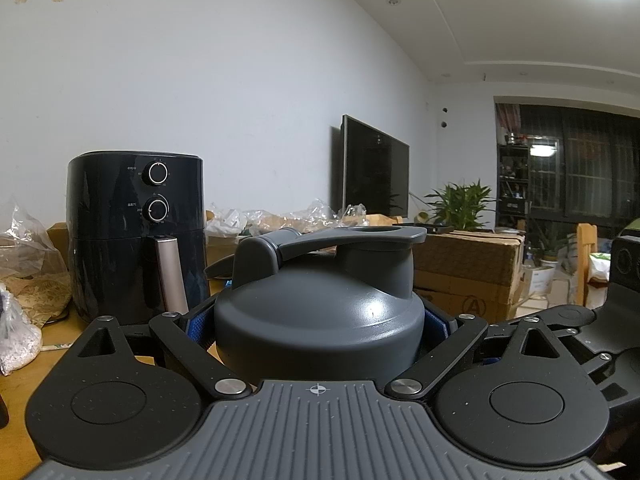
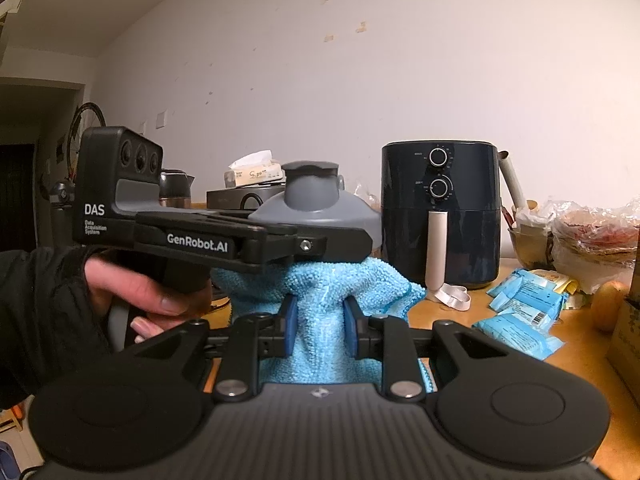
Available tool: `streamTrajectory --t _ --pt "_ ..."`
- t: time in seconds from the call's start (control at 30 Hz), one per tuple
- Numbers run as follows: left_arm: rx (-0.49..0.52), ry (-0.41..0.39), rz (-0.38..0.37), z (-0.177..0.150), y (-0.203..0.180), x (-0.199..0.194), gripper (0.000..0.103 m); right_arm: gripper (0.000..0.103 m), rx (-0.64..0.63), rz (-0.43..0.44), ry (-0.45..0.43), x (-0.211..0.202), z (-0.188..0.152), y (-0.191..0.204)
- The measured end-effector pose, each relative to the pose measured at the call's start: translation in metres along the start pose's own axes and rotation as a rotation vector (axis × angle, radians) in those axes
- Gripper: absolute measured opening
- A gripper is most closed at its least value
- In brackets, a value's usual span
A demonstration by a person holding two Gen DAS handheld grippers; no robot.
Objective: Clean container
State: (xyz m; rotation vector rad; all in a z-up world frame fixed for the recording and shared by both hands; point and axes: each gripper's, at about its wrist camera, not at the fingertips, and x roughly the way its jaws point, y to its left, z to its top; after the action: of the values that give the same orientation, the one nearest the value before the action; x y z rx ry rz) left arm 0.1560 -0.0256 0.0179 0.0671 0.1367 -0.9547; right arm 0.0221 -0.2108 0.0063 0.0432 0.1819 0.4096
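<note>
One bottle (image 1: 320, 320), one cloth (image 2: 320, 304) and two tongs are being recorded. The bottle is being held by the left tongs (image 1: 318, 330), whose blue pads (image 1: 198, 328) are being pressed against its sides just below the lid; the jaws are closed on it at bottle width. The lid is being seen as dark grey and domed, with a raised spout, a flip cap and a carry loop (image 1: 352, 236) lying across the top. A light glare is being reflected from the dome. The body under the lid is being hidden by the tongs and the cloth, so its condition cannot be told.

In the right wrist view the bottle (image 2: 316, 200) is being held upright above the table (image 2: 500, 312), in front of one air fryer (image 2: 440, 216). The light blue cloth is being gripped between the blue pads (image 2: 290, 328) of the right tongs (image 2: 318, 330), narrowly closed on a bunched fold, and it is being draped up against the bottle beneath the left tongs (image 2: 320, 246). One hand (image 2: 140, 292) is being seen on the left handle.

At least three blue packets (image 2: 520, 312) are being noted on the table to the right. One television (image 1: 374, 168) and one plant (image 1: 460, 204) are being noted behind.
</note>
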Motion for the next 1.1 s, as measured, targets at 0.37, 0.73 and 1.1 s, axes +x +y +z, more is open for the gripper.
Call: streamTrajectory --t 0.37,0.73,1.1 --pt "-0.001 0.0 0.002 0.0 0.001 0.0 0.095 0.022 0.01 -0.022 -0.014 -0.021 -0.004 -0.008" --pt "0.001 -0.001 0.012 -0.001 -0.002 0.0 0.096 0.023 0.009 -0.023 -0.039 -0.055 -0.006 -0.012" --pt "0.019 -0.005 0.05 -0.001 -0.007 0.001 0.096 0.023 0.011 -0.029 -0.046 -0.068 -0.008 -0.013"
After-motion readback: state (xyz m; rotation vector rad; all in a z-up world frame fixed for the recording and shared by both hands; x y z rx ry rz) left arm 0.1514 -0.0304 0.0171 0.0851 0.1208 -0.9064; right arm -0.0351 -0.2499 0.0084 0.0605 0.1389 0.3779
